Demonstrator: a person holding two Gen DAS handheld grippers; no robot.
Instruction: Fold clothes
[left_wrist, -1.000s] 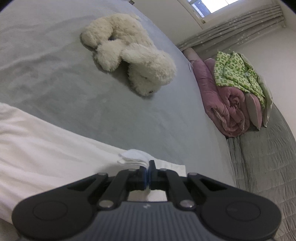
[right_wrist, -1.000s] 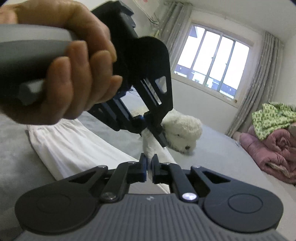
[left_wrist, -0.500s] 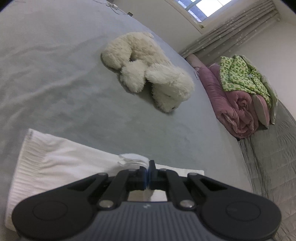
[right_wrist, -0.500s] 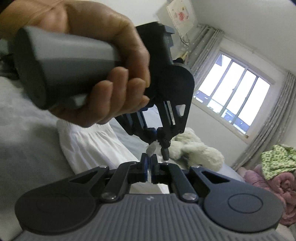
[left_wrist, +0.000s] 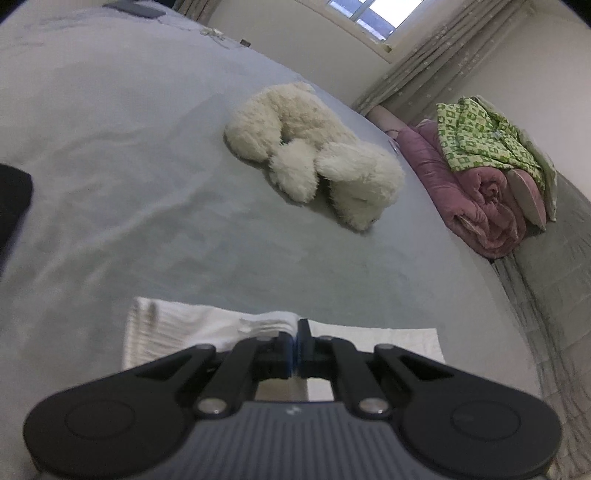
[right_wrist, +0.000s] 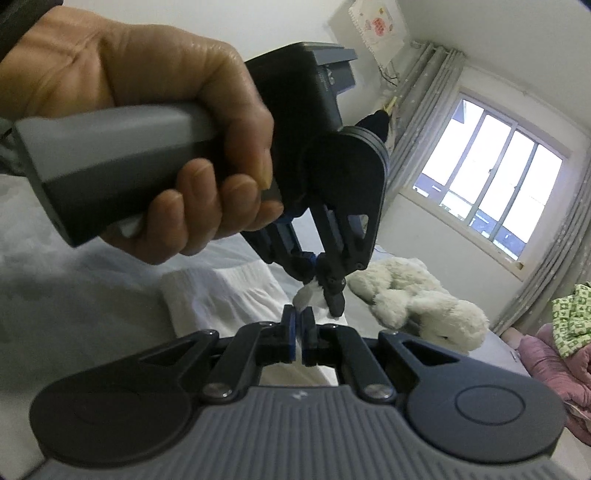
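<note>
Left gripper: jaws pressed together, pinching a bunched edge of the white garment. Right gripper: jaws likewise closed, nipping a thin fold of the same cloth. The two pinch points sit just beside each other, the left gripper at about one o'clock from the right.

The garment lies on the grey bedspread, already doubled into a narrow band with a ribbed edge at its nine o'clock end.

Step in hand, by my judgement: a fold is being carried over, both grippers bearing one edge together across the cloth. The next move calls for laying that edge square on the layer beneath, then parting both pairs of jaws without dragging the fabric askew.

Pose: the person's left hand wraps the grey handle, gripper pitched steeply down toward the bed; the right gripper runs nearer level.

Beyond, at twelve o'clock, a white plush toy; at two o'clock, a pink quilt under green patterned cloth.
</note>
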